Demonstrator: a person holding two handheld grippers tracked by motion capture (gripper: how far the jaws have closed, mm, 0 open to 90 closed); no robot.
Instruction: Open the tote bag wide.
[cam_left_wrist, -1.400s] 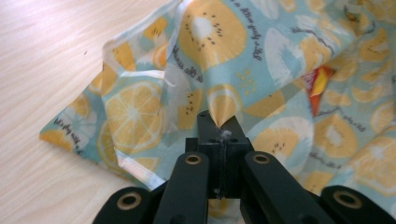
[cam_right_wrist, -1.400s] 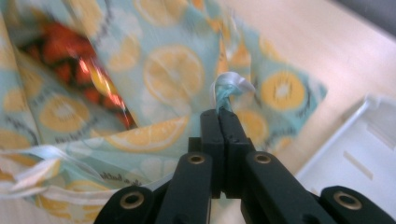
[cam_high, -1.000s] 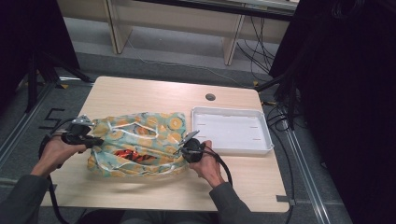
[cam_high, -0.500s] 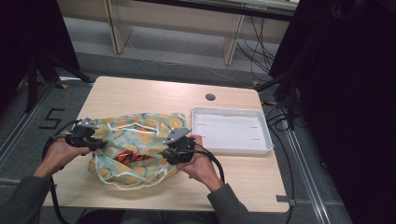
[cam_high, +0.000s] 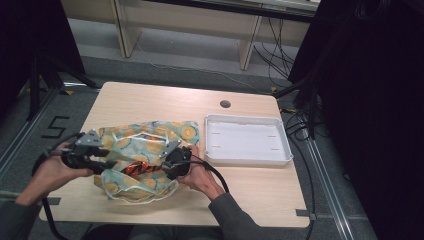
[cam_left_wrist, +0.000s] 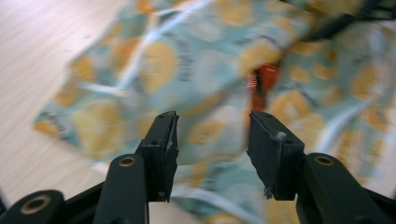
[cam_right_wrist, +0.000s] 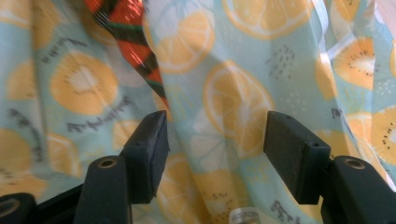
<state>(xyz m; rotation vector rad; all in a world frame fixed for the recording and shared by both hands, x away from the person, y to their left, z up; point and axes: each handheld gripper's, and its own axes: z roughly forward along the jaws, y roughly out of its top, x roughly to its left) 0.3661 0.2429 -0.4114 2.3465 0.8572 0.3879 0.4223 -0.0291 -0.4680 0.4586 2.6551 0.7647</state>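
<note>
At table's near edge, left gripper (cam_left_wrist: 212, 140) and right gripper (cam_right_wrist: 215, 144) both spread apart over fruit-print bag (cam_high: 145, 150), seemingly gripping nothing.

A black "5" (cam_high: 54, 127) is marked on the floor; the dark script on the fruit-print cloth (cam_right_wrist: 95, 122) seems unreadable.

High view overlooks the table (cam_high: 150, 102); both gripper views closely face the fruit-print bag (cam_high: 145, 145)
</note>
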